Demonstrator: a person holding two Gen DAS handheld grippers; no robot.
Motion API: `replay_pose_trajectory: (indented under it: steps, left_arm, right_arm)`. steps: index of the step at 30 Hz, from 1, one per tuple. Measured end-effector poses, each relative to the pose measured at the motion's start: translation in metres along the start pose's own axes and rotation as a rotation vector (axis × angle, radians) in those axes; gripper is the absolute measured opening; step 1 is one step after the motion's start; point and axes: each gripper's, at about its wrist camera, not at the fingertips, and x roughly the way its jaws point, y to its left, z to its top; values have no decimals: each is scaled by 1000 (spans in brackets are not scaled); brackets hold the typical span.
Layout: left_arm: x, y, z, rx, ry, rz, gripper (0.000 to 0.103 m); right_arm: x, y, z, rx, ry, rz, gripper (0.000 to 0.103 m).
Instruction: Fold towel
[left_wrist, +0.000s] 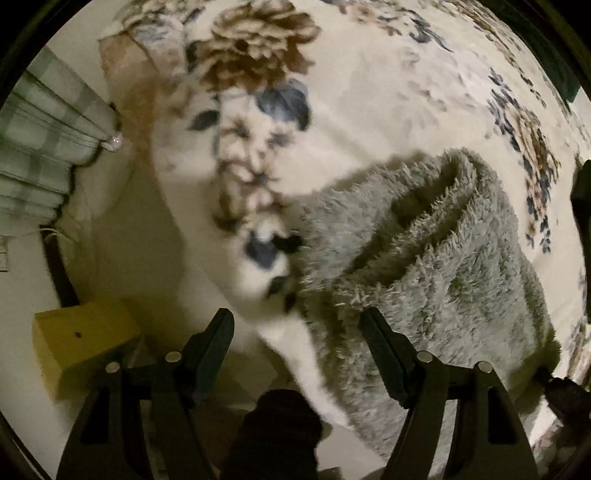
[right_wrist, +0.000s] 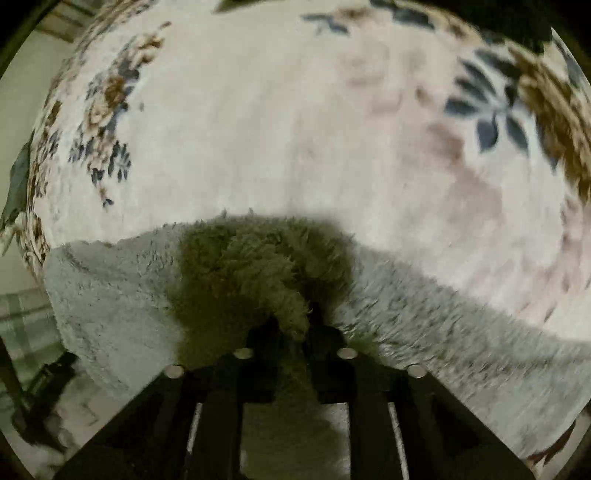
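The left gripper (left_wrist: 297, 325) stands with its jaws spread wide and nothing between them; the grey shaggy towel (left_wrist: 424, 266) lies just ahead and to the right of the right-hand finger, its near edge brushing or passing under that fingertip, I cannot tell which. The towel is bunched into a deep fold on the floral blanket (left_wrist: 369, 110), cream with brown and blue flowers. The right gripper (right_wrist: 293, 321) has its jaws drawn close together on a tuft of the towel (right_wrist: 258, 266), which spreads out ahead of and to both sides of the fingers, in shadow where it is pinched. Only the left wrist view shows what lies off the blanket: a yellow box (left_wrist: 81, 336) just left of the left finger, and a green checked curtain (left_wrist: 40, 140) farther off on that side. The right wrist view alone shows the pinch itself.
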Motion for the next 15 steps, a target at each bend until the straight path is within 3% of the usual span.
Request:
replay_pose_trajectory:
  steps: [3,4,5,9,12,15]
  left_arm:
    - [7,-2,4,11,-5,-57,59]
    - [7,-3,5,16,-3,-77,42]
    - [5,-3,5,19,-4,-99,34]
    - [-14,2,0,4,-14,-222,37]
    - [-11,10,-3,-16,-1,-309,60]
    - [-1,2,-4,-13,7,-306,61]
  right_arm:
    - [-4,-6,-13,29,-2,6,36]
    - [-6,-11,-16,35,-4,5,40]
    - [-8,-16,-19,43,-4,7,41]
    - [-25,-31,-31,62,-2,-11,41]
    - [-38,-43,-44,70,-16,-3,52]
    - [-47,-47,-56,71,-26,7,53]
